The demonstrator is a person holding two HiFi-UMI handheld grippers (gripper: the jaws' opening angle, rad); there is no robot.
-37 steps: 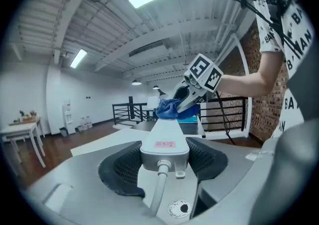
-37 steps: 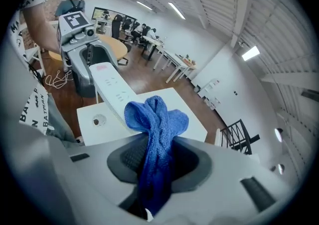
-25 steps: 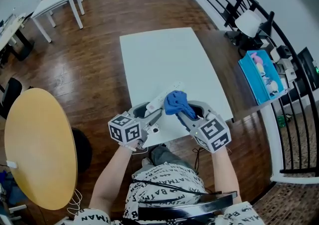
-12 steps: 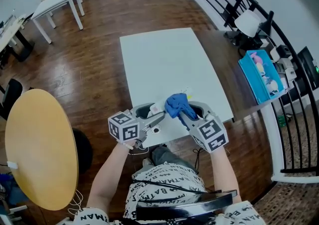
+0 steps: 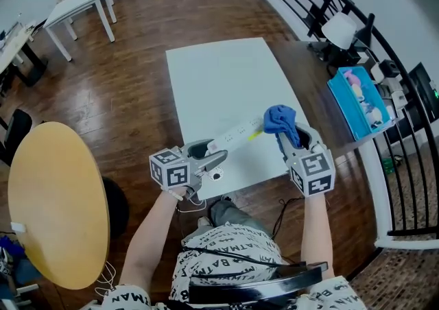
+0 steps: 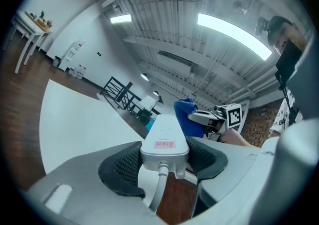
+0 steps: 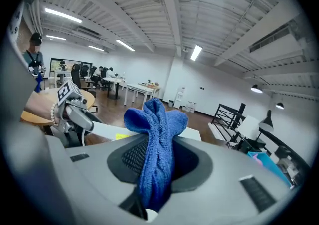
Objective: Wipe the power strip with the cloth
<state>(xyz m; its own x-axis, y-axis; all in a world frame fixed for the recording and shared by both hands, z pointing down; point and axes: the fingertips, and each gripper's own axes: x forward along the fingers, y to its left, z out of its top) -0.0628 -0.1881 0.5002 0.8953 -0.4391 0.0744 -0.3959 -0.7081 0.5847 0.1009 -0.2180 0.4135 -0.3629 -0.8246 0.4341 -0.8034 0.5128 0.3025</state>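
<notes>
My left gripper (image 5: 214, 158) is shut on the near end of a white power strip (image 5: 235, 137), held above the white table (image 5: 226, 82). In the left gripper view the power strip (image 6: 164, 137) sits clamped between both pads, its cord hanging below. My right gripper (image 5: 293, 138) is shut on a bunched blue cloth (image 5: 280, 118) just past the strip's far end, at the table's right edge. The right gripper view shows the blue cloth (image 7: 155, 144) pinched between the pads, with the left gripper (image 7: 72, 112) at its left.
A round yellow table (image 5: 55, 199) stands at the left. A dark side table (image 5: 322, 89) with a blue box (image 5: 360, 103) lies right of the white table, beside a black railing (image 5: 384, 62). White desks (image 5: 75, 0) stand far back.
My right gripper has carried the blue cloth off the strip's middle, rightward to beyond its far end. The left gripper and the strip have stayed put.
</notes>
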